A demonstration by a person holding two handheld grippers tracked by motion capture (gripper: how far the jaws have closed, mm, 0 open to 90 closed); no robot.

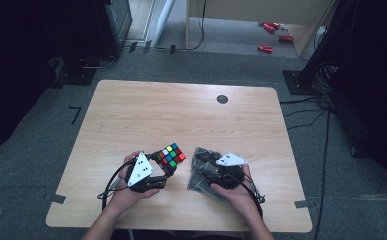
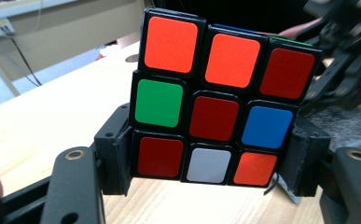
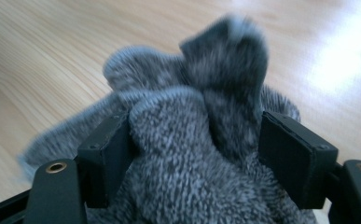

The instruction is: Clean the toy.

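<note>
Near the counter's [image 1: 131,115] front edge, both hands reach in palms inward. Left tool [image 2: 206,161] clamps the cube's [image 2: 215,98] bottom row, lifted off the wood. Right tool [image 3: 194,154] straddles the grey cloth [image 3: 187,154], jaws touching it; the blur leaves the grip uncertain.
</note>
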